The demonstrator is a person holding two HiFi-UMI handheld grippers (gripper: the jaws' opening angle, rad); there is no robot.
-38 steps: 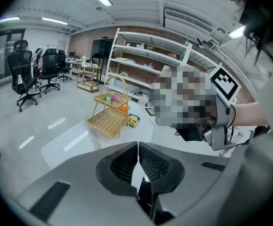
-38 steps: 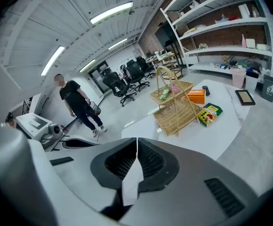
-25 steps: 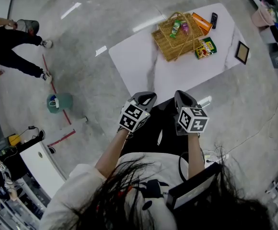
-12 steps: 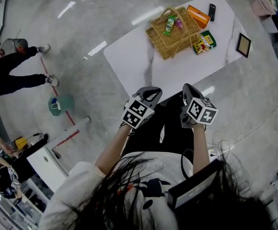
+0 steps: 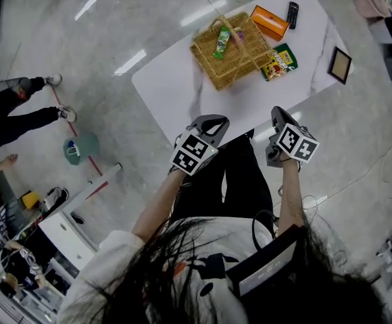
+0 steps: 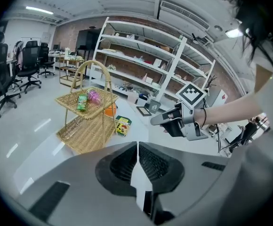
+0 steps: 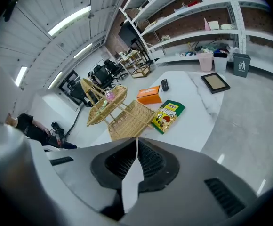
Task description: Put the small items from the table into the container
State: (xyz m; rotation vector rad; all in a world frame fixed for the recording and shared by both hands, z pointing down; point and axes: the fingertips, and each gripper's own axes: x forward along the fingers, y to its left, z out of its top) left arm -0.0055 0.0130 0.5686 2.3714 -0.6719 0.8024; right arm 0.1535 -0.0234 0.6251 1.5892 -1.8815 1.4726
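Note:
A two-tier wicker basket [image 5: 231, 54] stands on the white marble table [image 5: 176, 93]; a green packet [image 5: 222, 42] and a pink item lie on its upper tray. Beside it lie an orange box [image 5: 270, 22], a black remote [image 5: 292, 13], a green-yellow snack bag [image 5: 277, 63] and a picture frame [image 5: 340, 65]. My left gripper [image 5: 211, 120] and right gripper [image 5: 278, 112] hover at the table's near edge, both shut and empty. The right gripper view shows the basket [image 7: 122, 112], snack bag [image 7: 169, 115] and orange box [image 7: 148, 94] beyond the right gripper [image 7: 136, 144]. The left gripper [image 6: 137, 147] faces the basket [image 6: 86, 119].
A person's legs [image 5: 20, 113] and a teal bucket [image 5: 78, 147] are on the floor at the left. A white cabinet [image 5: 67, 225] stands at lower left. Shelving [image 6: 146, 65] and office chairs [image 6: 4, 74] line the room behind the table.
Both grippers have moved forward toward the table's near edge, the right one further and out to the right. The table and basket now sit closer in the head view.

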